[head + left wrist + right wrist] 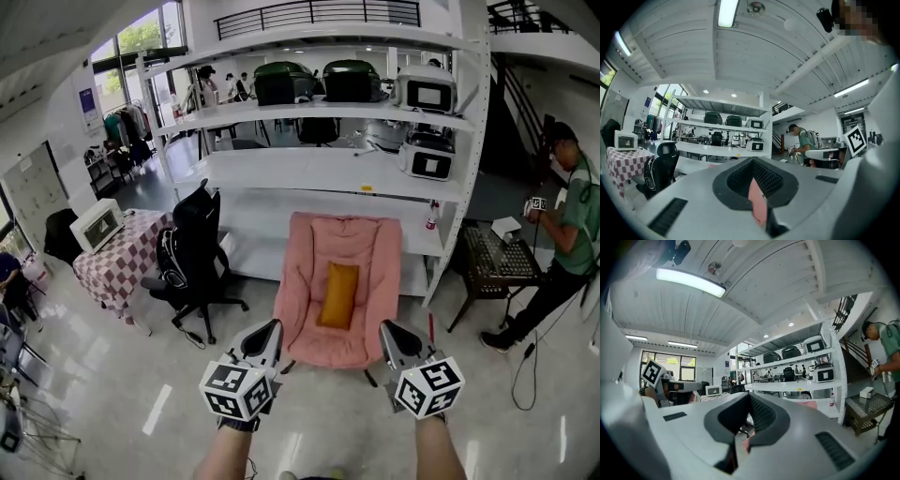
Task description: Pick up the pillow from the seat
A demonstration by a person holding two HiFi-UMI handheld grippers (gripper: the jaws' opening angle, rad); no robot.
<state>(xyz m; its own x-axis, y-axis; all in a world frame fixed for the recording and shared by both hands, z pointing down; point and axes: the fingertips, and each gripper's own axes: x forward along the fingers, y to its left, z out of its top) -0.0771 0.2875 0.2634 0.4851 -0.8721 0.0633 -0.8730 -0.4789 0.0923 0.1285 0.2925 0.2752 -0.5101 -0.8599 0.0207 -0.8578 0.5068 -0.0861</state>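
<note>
A mustard-yellow pillow point(338, 294) lies upright in the middle of a pink padded seat point(305, 281) that stands on the floor in front of me. Both grippers are held low, short of the seat's front edge and apart from the pillow. My left gripper point(272, 330) points at the seat's left front corner, and my right gripper point(389, 332) at its right front corner. In the left gripper view the left gripper point(753, 161) has its jaws together, with only a pink sliver of seat showing past them. The right gripper point(749, 397) is likewise shut and holds nothing.
Behind the seat stands white shelving point(328, 169) with cases and appliances on it. A black office chair point(192, 253) and a checkered-cloth table point(117, 267) are at the left. At the right, a person point(567, 234) stands by a dark wire table point(497, 258).
</note>
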